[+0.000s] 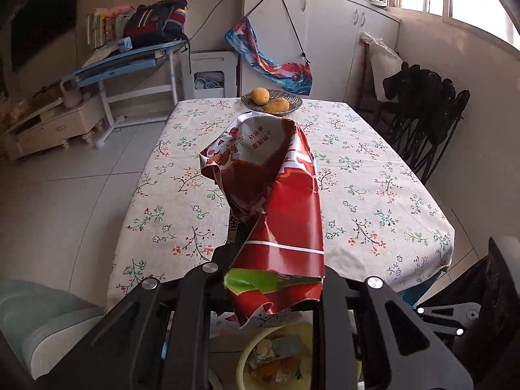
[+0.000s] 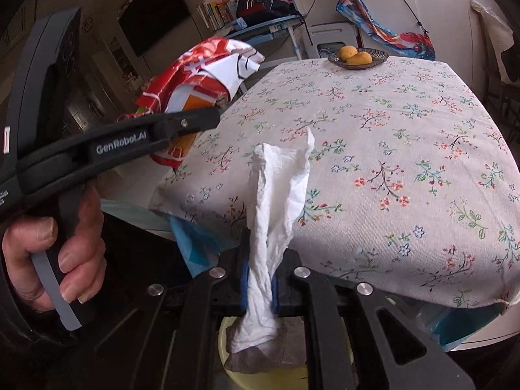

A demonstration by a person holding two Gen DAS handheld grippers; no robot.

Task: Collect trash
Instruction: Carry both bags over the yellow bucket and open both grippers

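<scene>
Left wrist view: I've got my left gripper (image 1: 273,279) pinching the red snack wrapper (image 1: 276,195), clear of the table (image 1: 373,178) and over the yellow bin (image 1: 247,351) below its near edge. Right gripper (image 2: 260,286) clamps the white tissue (image 2: 276,195), hanging above that same bin (image 2: 224,331), ready to drop, I'd say.

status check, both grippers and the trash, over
Left gripper shut on red snack wrapper. Right gripper shut on white tissue. Yellow bin below both, nothing in the way.
</scene>
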